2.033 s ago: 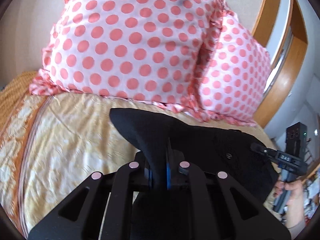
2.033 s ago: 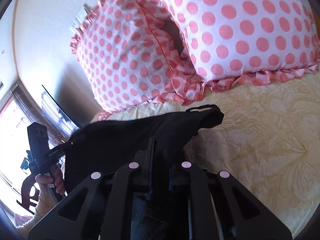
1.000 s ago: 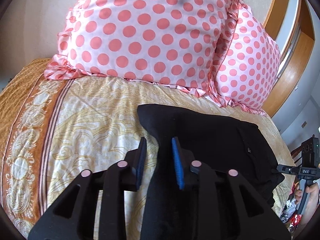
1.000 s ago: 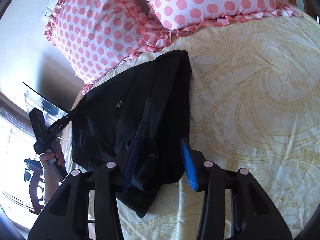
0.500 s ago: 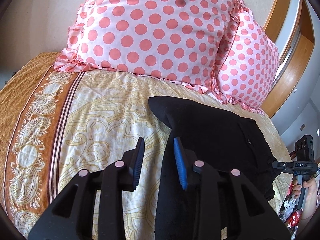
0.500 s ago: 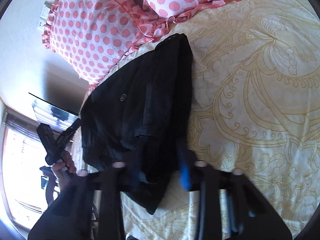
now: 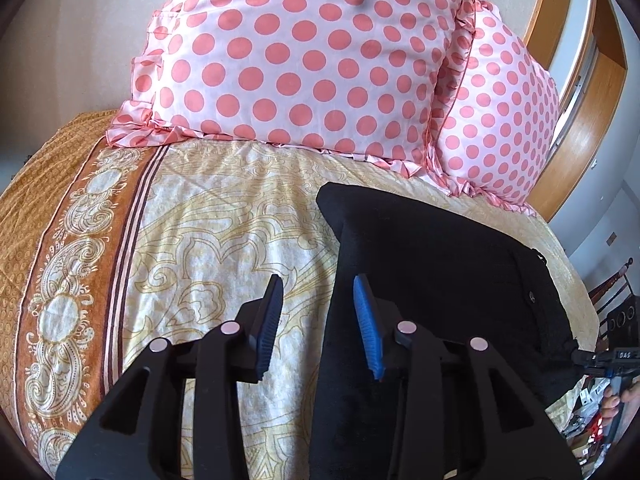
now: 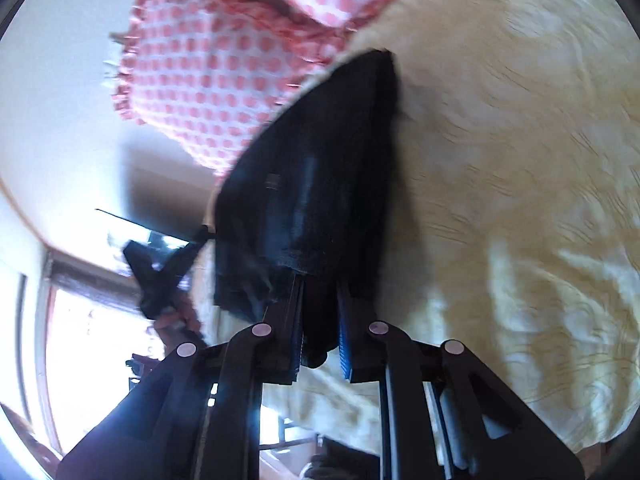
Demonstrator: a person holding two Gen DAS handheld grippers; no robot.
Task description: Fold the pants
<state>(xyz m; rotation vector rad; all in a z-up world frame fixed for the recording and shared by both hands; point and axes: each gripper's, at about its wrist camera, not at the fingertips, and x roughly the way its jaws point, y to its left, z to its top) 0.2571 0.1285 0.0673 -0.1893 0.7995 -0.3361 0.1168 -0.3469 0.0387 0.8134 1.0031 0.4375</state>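
Pants (image 7: 432, 280), black and already doubled over, lie on the patterned yellow bedspread (image 7: 208, 232), ahead and to the right of the left gripper (image 7: 318, 316). That gripper's blue-padded fingers (image 7: 366, 324) are spread apart and hold nothing; the right-hand pad sits over the edge of the dark cloth, the left-hand one over bare bedspread. Beyond the fingertips two pink polka-dot pillows (image 7: 304, 52) lean against a wooden headboard (image 7: 576, 152), and the far corner of the garment stops just short of their frilled hems. An orange-brown border band (image 7: 76, 280) runs down the cover well to the left.

From the left wrist view, the folded bundle's long side runs from the pillows back toward the camera, with a small button (image 7: 531, 295) showing near its right edge.

The right wrist view is blurred. There the right gripper (image 8: 320, 320) has its pads drawn near together around a fold of the pants (image 8: 320, 168) at the near end; whether they actually pinch it I cannot tell. The cloth tapers away from the fingers to a point beside the pillows (image 8: 224, 72).
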